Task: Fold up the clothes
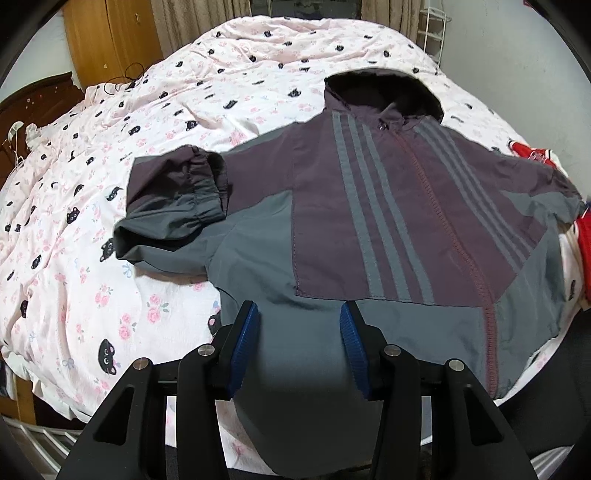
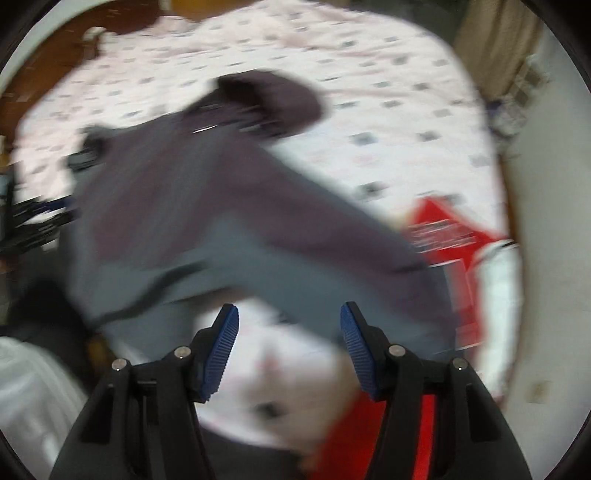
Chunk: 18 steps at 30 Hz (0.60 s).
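1. We've got the hooded jacket (image 1: 388, 206) lying front-up on the bed, zipped, with its left-side sleeve (image 1: 173, 206) folded in across the body.
2. Our left tool (image 1: 299, 317) sits over the grey hem, jaws wide apart, gripping nothing.
3. Our right tool (image 2: 290, 321) is wide open too and empty; that view's badly blurred.
4. Red clothing (image 1: 532, 155) lies just beside the jacket on the cat-print bedding (image 1: 110, 184).

Home bedrm: bed w/ cat-print duvet (image 1: 184, 110), wood wardrobe (image 1: 110, 37), curtains (image 1: 199, 22).
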Tool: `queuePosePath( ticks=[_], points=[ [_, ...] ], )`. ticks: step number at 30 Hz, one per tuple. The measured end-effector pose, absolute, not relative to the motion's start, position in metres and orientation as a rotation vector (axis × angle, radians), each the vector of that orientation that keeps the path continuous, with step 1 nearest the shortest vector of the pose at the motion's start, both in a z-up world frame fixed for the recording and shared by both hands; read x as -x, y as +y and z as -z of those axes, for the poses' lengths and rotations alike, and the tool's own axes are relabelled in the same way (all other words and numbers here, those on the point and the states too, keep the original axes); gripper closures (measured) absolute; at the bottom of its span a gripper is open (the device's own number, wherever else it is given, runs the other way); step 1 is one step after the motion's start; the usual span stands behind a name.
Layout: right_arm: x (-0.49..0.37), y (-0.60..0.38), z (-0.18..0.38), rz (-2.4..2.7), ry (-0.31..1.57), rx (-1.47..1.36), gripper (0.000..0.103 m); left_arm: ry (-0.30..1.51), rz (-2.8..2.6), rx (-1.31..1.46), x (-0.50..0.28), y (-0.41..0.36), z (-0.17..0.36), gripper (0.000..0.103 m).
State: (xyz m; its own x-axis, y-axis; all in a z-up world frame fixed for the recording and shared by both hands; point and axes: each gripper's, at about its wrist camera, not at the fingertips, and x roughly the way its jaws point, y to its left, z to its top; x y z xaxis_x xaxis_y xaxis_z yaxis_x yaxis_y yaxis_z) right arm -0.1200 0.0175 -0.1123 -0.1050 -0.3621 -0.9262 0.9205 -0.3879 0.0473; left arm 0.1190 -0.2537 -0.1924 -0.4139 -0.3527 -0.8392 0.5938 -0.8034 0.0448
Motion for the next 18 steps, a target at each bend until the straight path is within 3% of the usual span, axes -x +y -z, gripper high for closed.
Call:
queuePosePath(
  ticks=[4,7,15,18],
  points=[
    [0.101,0.017,0.142,1.646,0.636,-1.259,0.047,0.327,2.22,-1.217,-0.132,-0.251,0.184,0.061],
    [0.087,0.016,0.165,1.626,0.575,-1.327,0.055,0.324,2.196,-1.239,-0.145,-0.253,0.184,0.061],
    [0.074,0.005,0.208,1.617,0.513,-1.42,0.056,0.362,2.158,-1.303,-0.175,-0.256,0.195,0.06],
    [0.074,0.0,0.221,1.616,0.556,-1.457,0.074,0.372,2.167,-1.334,-0.179,-0.254,0.2,0.059]
  ],
)
